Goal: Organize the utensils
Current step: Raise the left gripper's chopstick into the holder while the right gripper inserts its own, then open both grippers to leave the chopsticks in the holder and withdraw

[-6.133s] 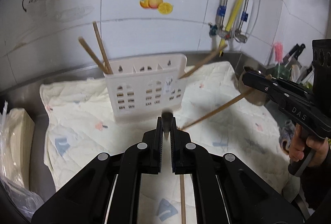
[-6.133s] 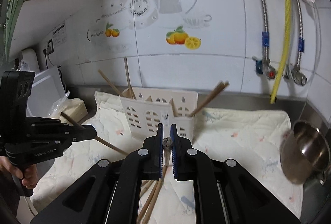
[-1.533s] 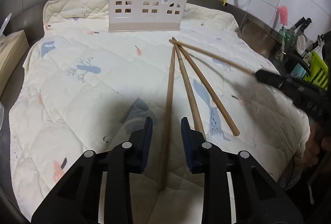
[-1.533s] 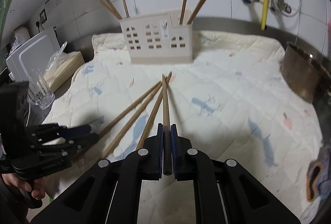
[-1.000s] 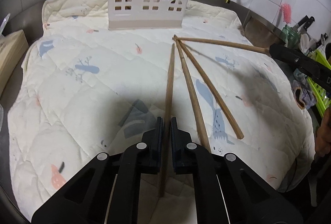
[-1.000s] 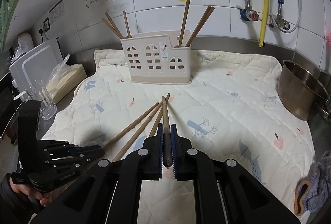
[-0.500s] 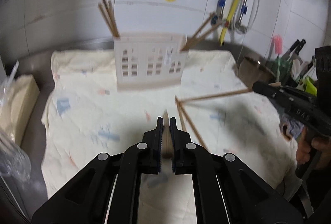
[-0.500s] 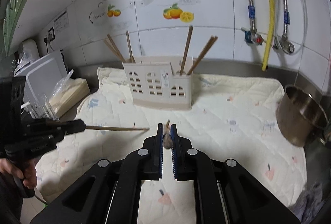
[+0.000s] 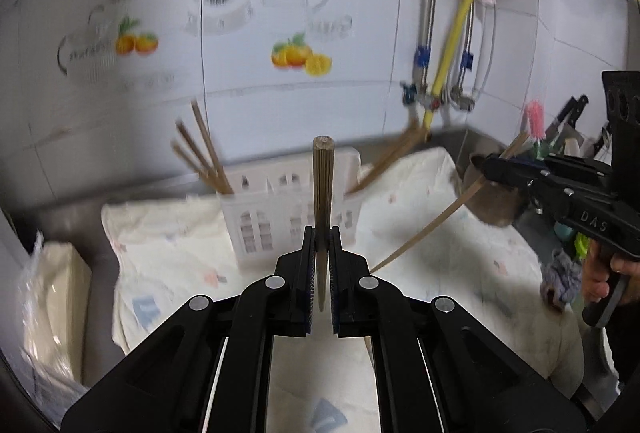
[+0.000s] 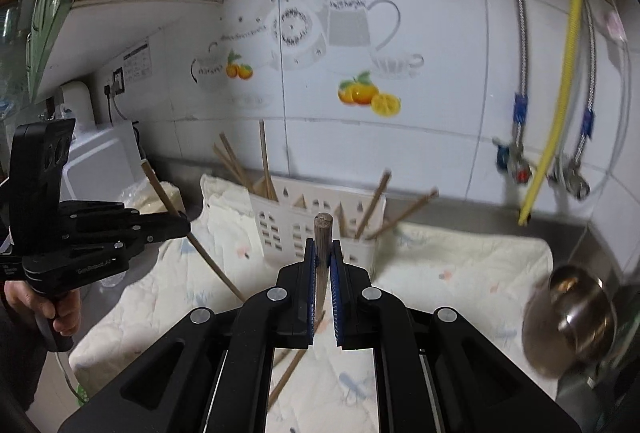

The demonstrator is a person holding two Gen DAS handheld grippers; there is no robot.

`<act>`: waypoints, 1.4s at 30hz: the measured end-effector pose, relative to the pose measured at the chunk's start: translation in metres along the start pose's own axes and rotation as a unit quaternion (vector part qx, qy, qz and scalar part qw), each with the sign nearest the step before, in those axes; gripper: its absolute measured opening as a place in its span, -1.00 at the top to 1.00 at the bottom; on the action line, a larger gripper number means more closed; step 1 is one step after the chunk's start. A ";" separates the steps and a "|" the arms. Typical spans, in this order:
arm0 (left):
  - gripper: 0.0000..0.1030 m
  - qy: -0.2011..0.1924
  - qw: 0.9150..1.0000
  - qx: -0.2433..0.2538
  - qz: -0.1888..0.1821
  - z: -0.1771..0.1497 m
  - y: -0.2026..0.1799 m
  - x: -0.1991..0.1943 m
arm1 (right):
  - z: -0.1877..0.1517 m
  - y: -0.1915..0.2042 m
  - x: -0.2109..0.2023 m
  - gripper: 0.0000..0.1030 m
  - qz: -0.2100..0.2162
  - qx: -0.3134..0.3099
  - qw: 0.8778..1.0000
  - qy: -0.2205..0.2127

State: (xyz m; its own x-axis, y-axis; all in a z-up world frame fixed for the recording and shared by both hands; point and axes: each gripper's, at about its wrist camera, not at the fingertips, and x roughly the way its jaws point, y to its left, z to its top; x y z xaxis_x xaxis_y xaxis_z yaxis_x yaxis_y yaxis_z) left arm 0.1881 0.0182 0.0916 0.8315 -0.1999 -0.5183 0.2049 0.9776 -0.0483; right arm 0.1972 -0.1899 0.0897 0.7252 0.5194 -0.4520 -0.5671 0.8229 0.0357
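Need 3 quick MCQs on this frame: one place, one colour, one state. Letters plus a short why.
1. Where does the white holder stand?
A. on the quilted cloth
B. inside the metal pot
C. on a wall shelf

2. What colour is the hose on the tiled wall?
A. red
B. yellow
C. black

3. What is the left gripper doing?
A. open, empty
B. shut on a chopstick
C. shut on a spoon

Answers:
1 A: the holder's base sits on the cloth.
2 B: the hose is plainly yellow.
3 B: a chopstick sticks up from between the closed fingers.
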 end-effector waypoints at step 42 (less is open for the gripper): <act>0.86 0.004 0.998 -0.035 0.044 0.063 0.065 0.077 | 0.081 -0.023 0.101 0.87 -0.025 -0.005 1.000 0.018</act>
State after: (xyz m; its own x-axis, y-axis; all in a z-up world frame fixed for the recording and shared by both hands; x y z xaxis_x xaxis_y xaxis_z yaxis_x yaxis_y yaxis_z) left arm 0.2982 0.0623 0.1022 0.8407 -0.1128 -0.5296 0.0948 0.9936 -0.0612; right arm 0.3152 -0.1382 0.1159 0.7378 0.4688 -0.4856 -0.5347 0.8450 0.0032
